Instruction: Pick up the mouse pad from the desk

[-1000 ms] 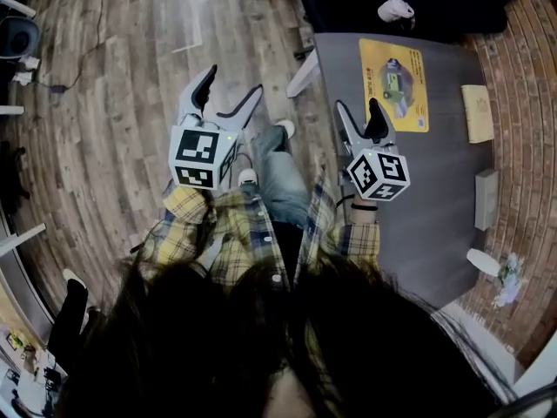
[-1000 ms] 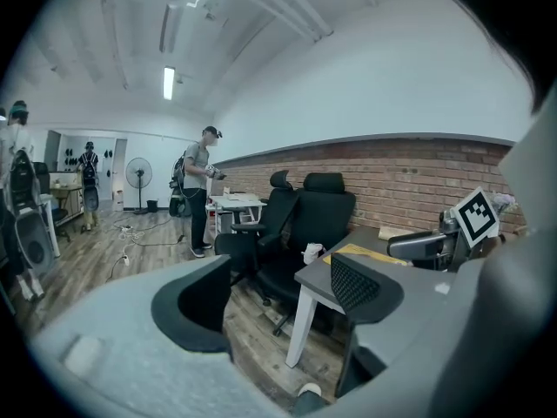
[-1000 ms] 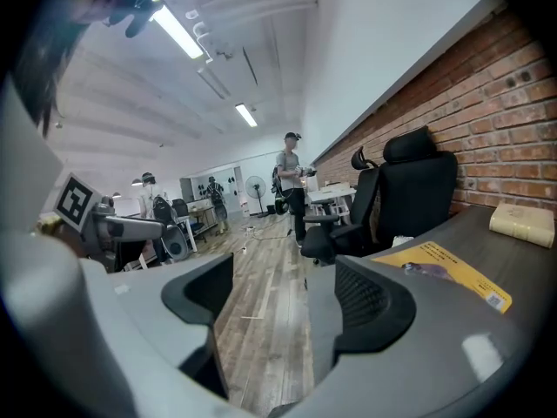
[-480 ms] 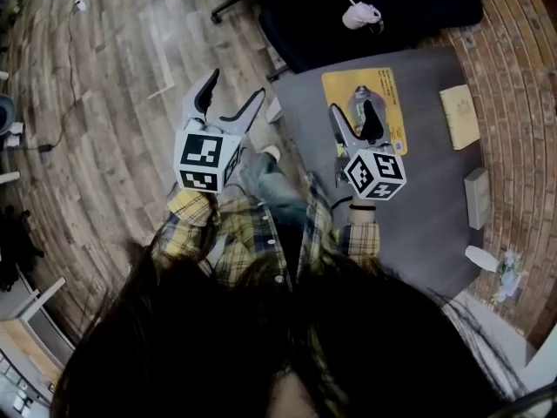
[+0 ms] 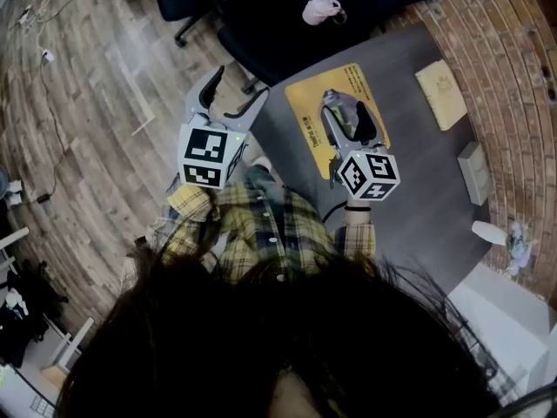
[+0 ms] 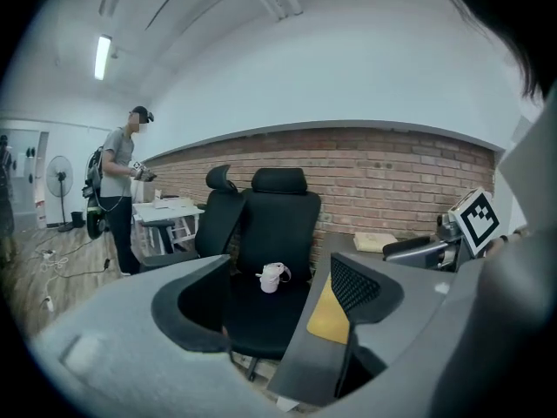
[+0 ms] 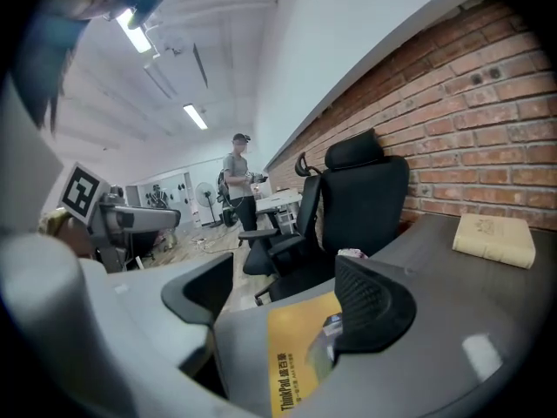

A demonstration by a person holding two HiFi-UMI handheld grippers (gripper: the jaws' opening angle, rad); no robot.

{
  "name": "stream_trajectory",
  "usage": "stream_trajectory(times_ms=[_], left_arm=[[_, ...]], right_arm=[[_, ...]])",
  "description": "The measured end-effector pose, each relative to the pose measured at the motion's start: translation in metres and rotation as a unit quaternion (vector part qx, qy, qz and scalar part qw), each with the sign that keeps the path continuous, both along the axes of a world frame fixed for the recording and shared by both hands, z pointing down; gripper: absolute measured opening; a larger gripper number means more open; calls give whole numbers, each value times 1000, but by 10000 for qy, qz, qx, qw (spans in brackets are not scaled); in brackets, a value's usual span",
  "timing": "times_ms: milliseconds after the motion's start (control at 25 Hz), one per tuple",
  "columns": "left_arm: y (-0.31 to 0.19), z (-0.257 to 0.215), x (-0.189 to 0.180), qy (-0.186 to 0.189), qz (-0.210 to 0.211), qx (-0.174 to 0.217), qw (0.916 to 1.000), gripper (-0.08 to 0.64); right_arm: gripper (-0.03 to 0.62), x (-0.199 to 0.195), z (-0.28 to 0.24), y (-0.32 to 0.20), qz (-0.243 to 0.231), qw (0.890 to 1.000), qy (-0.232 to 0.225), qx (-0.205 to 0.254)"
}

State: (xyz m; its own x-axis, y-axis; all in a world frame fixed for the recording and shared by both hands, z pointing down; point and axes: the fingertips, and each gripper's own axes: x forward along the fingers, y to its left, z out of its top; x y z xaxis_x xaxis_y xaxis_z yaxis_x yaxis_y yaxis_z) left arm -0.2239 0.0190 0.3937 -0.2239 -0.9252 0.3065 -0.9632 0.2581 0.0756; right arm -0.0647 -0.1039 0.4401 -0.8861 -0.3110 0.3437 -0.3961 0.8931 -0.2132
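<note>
Right gripper point(image 5: 345, 116) is over the desk point(image 5: 418, 198), jaws wide apart with nothing between them. In its own view both jaws frame open air, and the yellow pad point(image 7: 287, 355) shows low in the gap. The pad point(image 5: 335, 116) lies flat by the desk's far-left corner, close to the left edge, right under and just ahead of this gripper. Whether the jaw tips touch it, no view settles.

The pad's long axis runs from the near edge towards the far edge, roughly the way the gripper points. So the jaws look along its length, not across an edge. That's the relation to watch: the gripper looks level with the desk while the pad lies flat below it, so a grasp would probably need the jaws tipped down onto an edge.

Left gripper point(image 5: 235, 85) hangs off the desk, beyond the left edge, also wide and empty. From its view the pad point(image 6: 331, 316) sits off to its right, near but out of line. The right gripper is clearly the nearer one.

A black chair point(image 5: 287, 16) stands at the far edge, and a book point(image 5: 444, 94) lies towards the right edge, well apart from the pad.
</note>
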Motion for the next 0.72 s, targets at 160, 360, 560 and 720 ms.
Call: stream_trajectory(times_ms=[160,360,560,720], left_arm=[[-46,-1,17,-48,578,-38,9983,356],[-86,-2,42,-146,1121,-37,9936,356],[-114,-3,59,-148,1597,-22,9871,356],[-132,0,72,-120,2009,-41,9795,356]], right_arm=[[344,20,2,-19,386,9993,23,-26],[344,47,1,-37,840,9964,-3,-66],[343,73,2,-49,1343,9909,-29,-118],[343,86,5,-52,1718,9850,-19,-168]])
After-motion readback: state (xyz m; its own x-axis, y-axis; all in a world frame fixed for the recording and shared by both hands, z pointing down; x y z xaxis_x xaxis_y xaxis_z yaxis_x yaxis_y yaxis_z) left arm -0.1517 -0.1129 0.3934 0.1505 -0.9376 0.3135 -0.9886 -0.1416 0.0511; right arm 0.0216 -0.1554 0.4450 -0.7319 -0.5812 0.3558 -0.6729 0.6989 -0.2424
